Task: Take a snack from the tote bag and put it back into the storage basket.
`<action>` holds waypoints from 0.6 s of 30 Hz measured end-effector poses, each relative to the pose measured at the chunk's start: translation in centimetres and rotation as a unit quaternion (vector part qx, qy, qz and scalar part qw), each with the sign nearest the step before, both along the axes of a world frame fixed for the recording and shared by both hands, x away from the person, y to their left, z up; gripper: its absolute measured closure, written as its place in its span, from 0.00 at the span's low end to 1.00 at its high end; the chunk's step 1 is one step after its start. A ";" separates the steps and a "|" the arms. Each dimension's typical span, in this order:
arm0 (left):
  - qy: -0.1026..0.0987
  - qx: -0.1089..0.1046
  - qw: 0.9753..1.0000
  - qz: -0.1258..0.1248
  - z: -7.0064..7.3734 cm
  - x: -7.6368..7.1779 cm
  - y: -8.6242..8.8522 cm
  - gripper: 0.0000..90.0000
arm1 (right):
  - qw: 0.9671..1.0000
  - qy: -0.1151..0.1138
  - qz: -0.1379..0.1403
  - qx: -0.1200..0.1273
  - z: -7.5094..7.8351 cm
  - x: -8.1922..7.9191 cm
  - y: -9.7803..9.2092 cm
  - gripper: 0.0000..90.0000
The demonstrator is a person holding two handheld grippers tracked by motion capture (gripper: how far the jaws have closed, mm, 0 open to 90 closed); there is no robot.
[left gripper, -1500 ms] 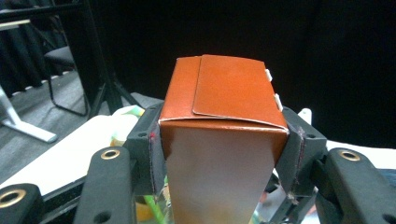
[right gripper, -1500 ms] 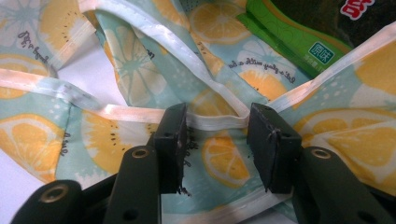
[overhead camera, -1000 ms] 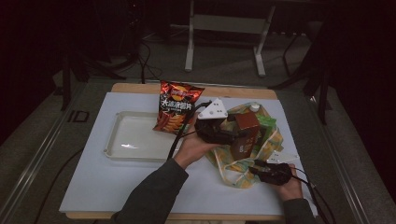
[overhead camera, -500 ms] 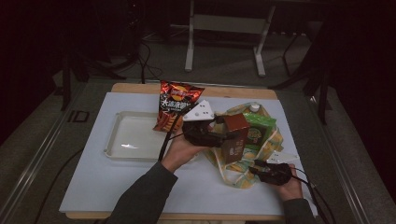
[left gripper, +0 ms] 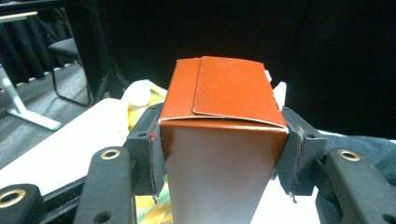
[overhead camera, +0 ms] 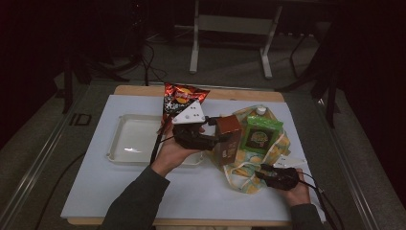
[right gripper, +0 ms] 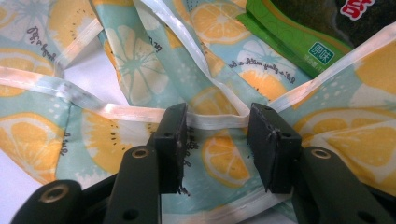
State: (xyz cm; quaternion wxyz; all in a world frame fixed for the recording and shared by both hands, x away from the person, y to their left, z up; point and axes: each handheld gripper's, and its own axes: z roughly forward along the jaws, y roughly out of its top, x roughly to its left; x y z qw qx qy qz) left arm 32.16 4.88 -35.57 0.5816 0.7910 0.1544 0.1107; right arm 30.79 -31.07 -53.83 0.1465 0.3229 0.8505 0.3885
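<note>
Notably, green packet (right gripper: pixel 299 39) label reads "原味"; lemon-print bag (right gripper: pixel 224 163) lettering unclear.

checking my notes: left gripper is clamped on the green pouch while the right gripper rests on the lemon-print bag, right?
Not quite. The left gripper is clamped on the brown carton, not the green pouch, as the left gripper view shows. The right gripper does rest on the lemon-print bag.
</note>
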 end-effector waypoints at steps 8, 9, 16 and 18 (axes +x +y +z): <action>-0.003 0.009 1.000 0.023 -0.4 0.4 2.1 0.47 | 1.000 0.000 0.000 0.000 0.0 0.0 0.0 0.64; -0.003 0.009 1.000 0.027 -0.5 0.5 2.5 0.47 | 1.000 0.000 0.000 0.000 0.0 0.0 0.0 0.64; -0.006 0.022 0.998 0.053 -0.8 0.9 4.1 0.47 | 1.000 0.000 0.000 0.001 0.0 0.0 0.0 0.64; -0.009 0.035 0.997 0.062 -1.0 1.0 4.5 0.47 | 1.000 0.000 0.000 0.000 0.0 0.0 0.0 0.64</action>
